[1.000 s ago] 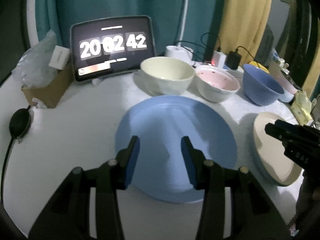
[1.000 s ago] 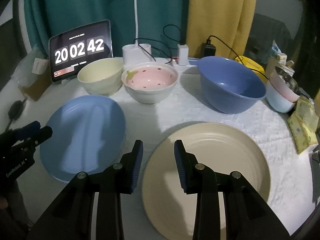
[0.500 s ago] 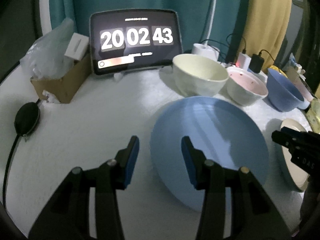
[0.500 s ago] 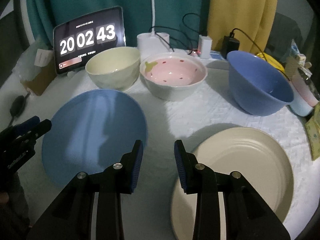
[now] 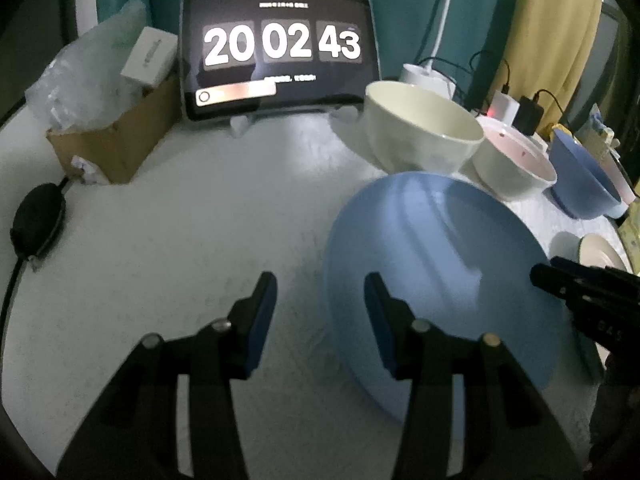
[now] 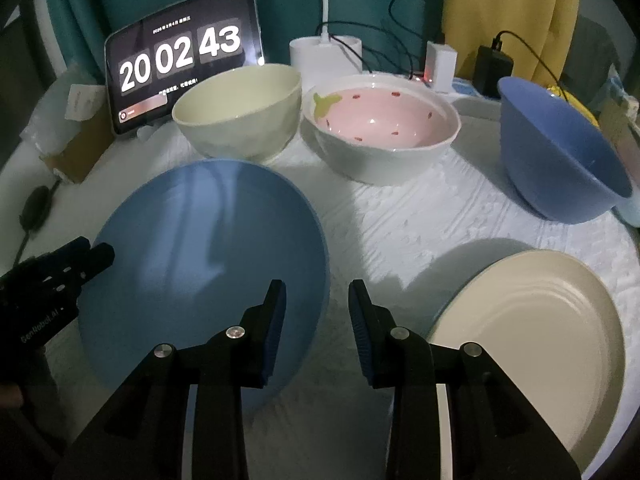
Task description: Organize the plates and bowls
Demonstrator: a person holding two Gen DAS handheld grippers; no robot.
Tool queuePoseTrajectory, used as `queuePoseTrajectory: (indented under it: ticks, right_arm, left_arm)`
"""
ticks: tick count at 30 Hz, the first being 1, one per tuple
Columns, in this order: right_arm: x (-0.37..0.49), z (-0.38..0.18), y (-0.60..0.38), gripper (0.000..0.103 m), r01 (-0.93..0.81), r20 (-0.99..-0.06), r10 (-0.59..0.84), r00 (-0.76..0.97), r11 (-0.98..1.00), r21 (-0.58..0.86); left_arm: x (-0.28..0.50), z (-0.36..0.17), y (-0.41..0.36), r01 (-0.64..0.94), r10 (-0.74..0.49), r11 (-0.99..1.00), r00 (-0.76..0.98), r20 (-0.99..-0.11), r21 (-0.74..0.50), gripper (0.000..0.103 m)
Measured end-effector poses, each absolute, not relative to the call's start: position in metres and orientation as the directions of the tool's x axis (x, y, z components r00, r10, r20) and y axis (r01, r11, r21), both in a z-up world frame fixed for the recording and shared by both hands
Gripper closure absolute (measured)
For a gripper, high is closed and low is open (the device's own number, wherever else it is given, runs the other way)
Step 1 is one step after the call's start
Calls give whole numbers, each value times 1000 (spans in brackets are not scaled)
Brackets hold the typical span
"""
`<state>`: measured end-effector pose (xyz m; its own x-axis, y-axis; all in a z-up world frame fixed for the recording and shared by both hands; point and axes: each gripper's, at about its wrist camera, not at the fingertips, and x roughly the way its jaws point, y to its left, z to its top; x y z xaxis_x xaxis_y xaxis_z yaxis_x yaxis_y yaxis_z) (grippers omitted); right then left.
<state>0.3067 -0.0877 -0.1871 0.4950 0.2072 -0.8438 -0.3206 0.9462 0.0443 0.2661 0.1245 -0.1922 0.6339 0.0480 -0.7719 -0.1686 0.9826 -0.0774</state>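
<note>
we held the left gripper (image 5: 320, 292) partly open with nothing between its pads, straddling the left rim of the blue plate (image 5: 436, 272) above the white cloth (image 5: 180, 240); the right gripper (image 6: 316, 300) stood narrower, also empty, its jaws over the plate's right rim; the cream plate (image 6: 532, 320) lay apart to the right; behind stood the cream bowl (image 6: 240, 112), the pink strawberry bowl (image 6: 380, 128) and the blue bowl (image 6: 560, 160), with the tablet clock (image 5: 280, 52) at the back.
</note>
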Motion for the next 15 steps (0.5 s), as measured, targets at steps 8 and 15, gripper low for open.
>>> queuePoseTrajectory:
  ticks: [8, 15]
  right_arm:
    - [310, -194, -84, 69, -330, -853, 206, 480, 943, 41]
    - [309, -196, -82, 76, -352, -851, 232, 472, 934, 59]
  left_arm:
    - [273, -204, 123, -162, 48, 985, 613, -788, -66, 56]
    - [273, -205, 118, -130, 29, 989, 625, -780, -67, 66]
